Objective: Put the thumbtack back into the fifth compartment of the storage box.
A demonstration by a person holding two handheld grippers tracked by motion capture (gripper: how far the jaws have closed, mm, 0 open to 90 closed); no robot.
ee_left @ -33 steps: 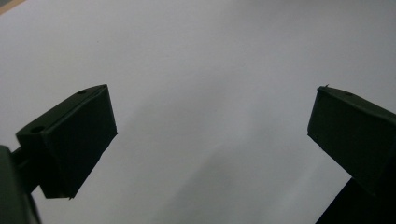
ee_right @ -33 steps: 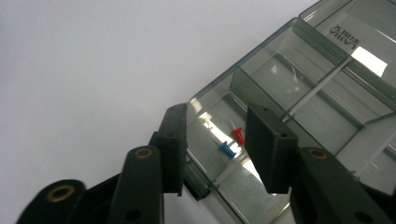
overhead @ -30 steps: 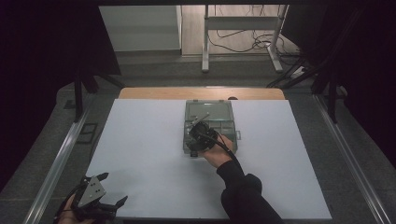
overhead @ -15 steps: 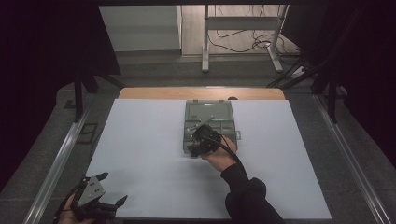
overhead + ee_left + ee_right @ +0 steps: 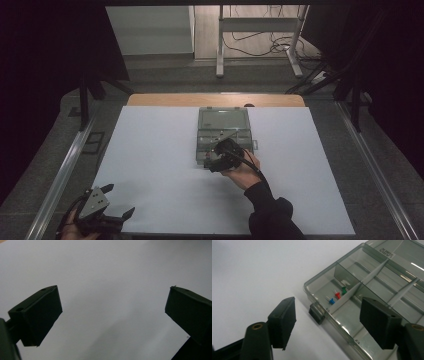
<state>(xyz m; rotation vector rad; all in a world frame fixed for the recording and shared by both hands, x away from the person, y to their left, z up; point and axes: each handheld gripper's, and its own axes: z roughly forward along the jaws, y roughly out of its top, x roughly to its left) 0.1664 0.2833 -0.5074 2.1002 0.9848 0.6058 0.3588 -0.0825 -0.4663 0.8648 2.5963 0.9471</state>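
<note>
Compartment box [image 5: 223, 134] sits open mid-worktop [image 5: 150, 150]; right claw [image 5: 218, 159] hovers at its near edge, left claw [image 5: 107, 212] apart at the near-left corner. Right gripper view: jaws apart, latch [image 5: 317, 312] between them; corner compartment holds three pushpins [image 5: 337, 295].

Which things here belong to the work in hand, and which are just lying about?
In the job: compartment box; push pins in its corner compartment; right claw, open at the box's latch.

Idle: left claw, open over bare white table cover.
</note>
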